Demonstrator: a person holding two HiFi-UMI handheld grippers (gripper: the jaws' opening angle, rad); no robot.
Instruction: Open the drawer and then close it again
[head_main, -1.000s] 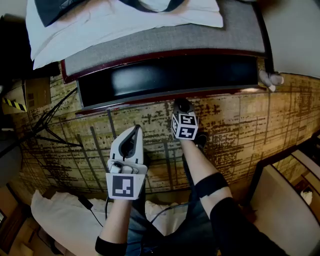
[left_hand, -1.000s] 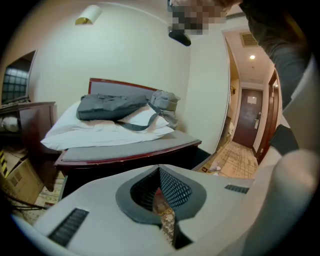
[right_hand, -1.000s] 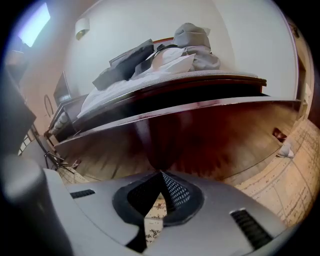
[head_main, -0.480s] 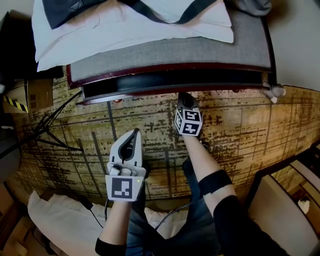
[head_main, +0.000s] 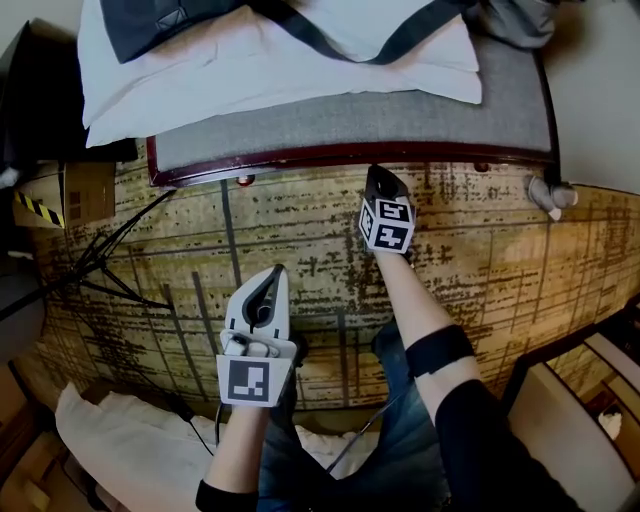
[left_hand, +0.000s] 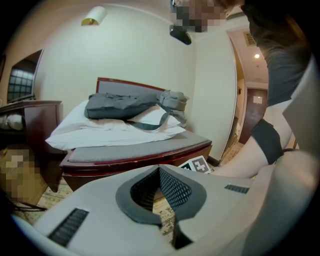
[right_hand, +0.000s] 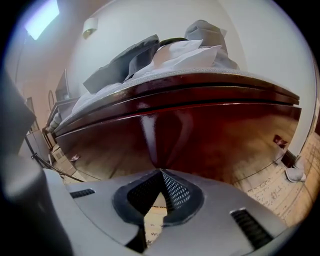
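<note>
My right gripper (head_main: 379, 180), closed and empty, noses up to the long dark-red wooden drawer front (right_hand: 210, 135) lying crosswise ahead; my left gripper (head_main: 274, 272), likewise closed, hangs farther back.

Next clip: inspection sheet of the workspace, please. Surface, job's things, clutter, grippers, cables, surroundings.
Surface: patterned carpet, nothing spilled.
Job's things: drawer front under the cushioned bench looks closed, no gap showing.
Clutter: grey bag on a white pillow atop the bench; cardboard box at left; small white item on the carpet at right.
Grippers: right gripper shut, empty, tip at the drawer front; left gripper shut, empty, over the carpet.
Cables: dark cables on the carpet at left.
Surroundings: dark wooden cabinet, wall lamp.
</note>
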